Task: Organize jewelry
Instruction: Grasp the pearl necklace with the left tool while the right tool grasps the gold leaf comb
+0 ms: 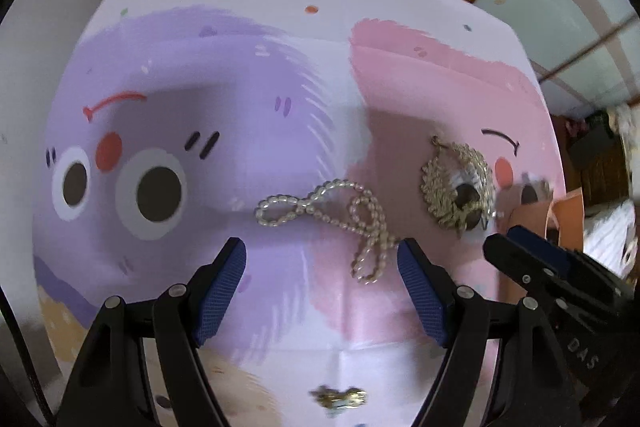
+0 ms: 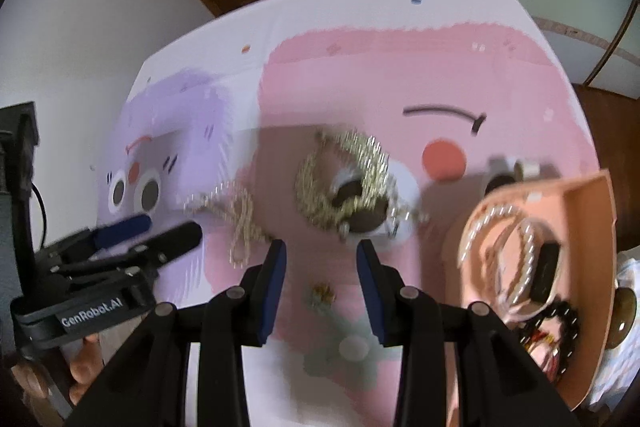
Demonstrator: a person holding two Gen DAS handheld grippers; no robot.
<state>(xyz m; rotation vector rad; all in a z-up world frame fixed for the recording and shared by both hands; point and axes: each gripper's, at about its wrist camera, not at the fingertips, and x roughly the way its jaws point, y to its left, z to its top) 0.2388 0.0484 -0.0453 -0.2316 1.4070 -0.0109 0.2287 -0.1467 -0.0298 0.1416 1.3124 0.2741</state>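
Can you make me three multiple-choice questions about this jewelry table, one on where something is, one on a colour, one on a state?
1. Where does the pearl strand lie?
A. Inside the box
B. On the printed cloth, just ahead of the left gripper
C. Between the right gripper's fingers

2. What colour are the pads on the left gripper?
A. Red
B. Blue
C. Yellow

3. How does the right gripper stand?
A. Open and holding nothing
B. Shut on the gold chain
C. Shut on a pearl bracelet

Answers:
1 B, the strand is looped on the cloth in front of the open fingers.
2 B, both pads show blue.
3 A, cloth shows between its fingers, and the gold chain lies beyond them.
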